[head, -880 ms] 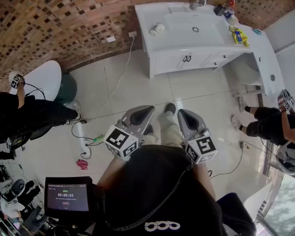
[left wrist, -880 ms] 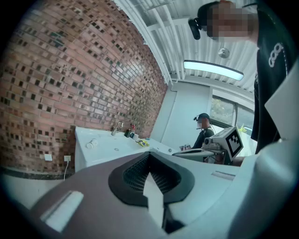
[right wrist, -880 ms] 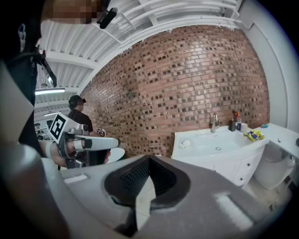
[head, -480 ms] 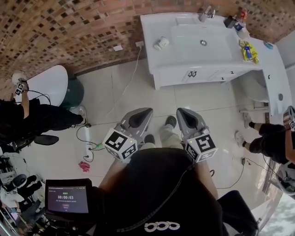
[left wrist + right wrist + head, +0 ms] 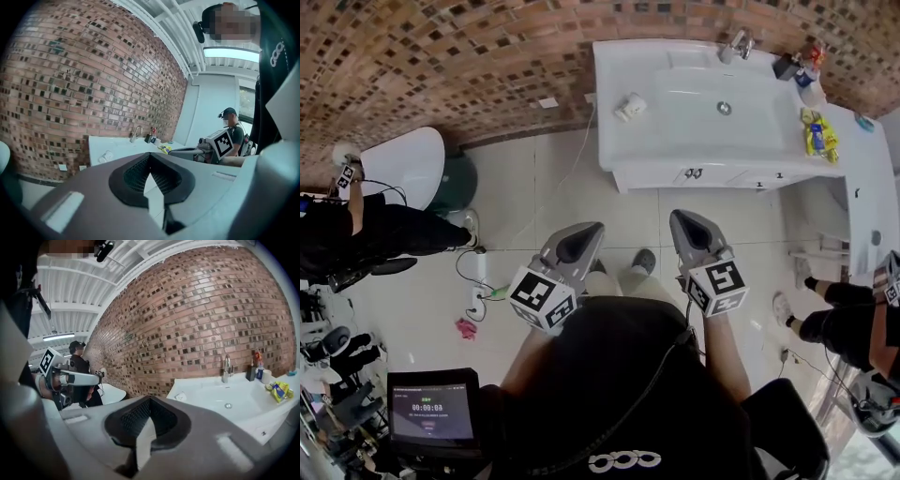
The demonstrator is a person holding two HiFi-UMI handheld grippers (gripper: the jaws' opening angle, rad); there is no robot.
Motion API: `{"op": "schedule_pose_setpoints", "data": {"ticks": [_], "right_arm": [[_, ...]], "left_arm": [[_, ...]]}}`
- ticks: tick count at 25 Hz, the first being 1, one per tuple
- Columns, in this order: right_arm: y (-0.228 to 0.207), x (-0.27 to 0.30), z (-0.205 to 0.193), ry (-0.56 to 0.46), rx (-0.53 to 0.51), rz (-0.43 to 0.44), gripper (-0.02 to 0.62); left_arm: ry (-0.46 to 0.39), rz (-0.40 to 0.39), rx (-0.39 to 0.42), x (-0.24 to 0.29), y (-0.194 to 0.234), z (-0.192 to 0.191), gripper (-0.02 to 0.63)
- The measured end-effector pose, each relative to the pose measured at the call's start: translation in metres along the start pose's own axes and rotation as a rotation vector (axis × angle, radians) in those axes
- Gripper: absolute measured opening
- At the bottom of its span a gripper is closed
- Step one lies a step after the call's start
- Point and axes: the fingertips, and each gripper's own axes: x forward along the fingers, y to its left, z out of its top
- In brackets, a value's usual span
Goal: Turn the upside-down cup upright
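A small white cup [image 5: 628,106] lies on the white vanity counter [image 5: 619,141], left of the sink basin [image 5: 722,98]. It also shows small and far off in the left gripper view [image 5: 106,156] and the right gripper view [image 5: 180,397]. My left gripper [image 5: 586,232] and right gripper [image 5: 686,221] hang side by side above the tiled floor, well short of the vanity. Both point toward it and slightly down. Each has its jaws shut with nothing between them [image 5: 150,165] [image 5: 149,409].
A faucet [image 5: 737,42], bottles [image 5: 802,70] and a yellow packet [image 5: 818,131] stand on the counter's right part. Cables and a power strip [image 5: 478,295] lie on the floor at left. A white round table [image 5: 408,164] and seated people flank the room. A small screen [image 5: 431,408] is at lower left.
The vanity has slid lower and larger in the head view as the person steps toward it. Both grippers stay shut and side by side.
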Motion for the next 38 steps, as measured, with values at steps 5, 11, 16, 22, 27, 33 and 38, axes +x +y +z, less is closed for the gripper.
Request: {"op": "schedule_pose_setpoints", "data": {"ticks": [5,11,16,22,27,33,38], "right_arm": [[0.012,0.024,0.008,0.022,-0.067,0.046,-0.009],[0.01,0.04,0.003,0.09,-0.103,0.003,-0.009],[-0.005,0.059,0.009,0.09,-0.111,-0.05,-0.009],[-0.018,0.109,0.029,0.075,-0.097,-0.116,-0.009],[-0.019,0.159,0.039,0.101,-0.091,-0.154,-0.009],[-0.027,0.192,0.032,0.141,-0.101,-0.204,0.068],[-0.031,0.202,0.025,0.168,-0.105,-0.223,0.094]], "left_arm": [[-0.012,0.017,-0.011,0.006,0.009,0.004,0.015],[-0.003,-0.043,-0.018,0.024,0.023,0.002,0.015],[-0.01,-0.102,-0.013,0.048,0.045,0.015,0.015],[-0.027,-0.157,0.002,0.068,0.091,0.049,0.015],[-0.034,-0.178,0.01,0.076,0.137,0.07,0.015],[-0.017,-0.204,-0.008,0.075,0.175,0.072,0.015],[-0.007,-0.211,-0.026,0.079,0.192,0.072,0.015]]}}
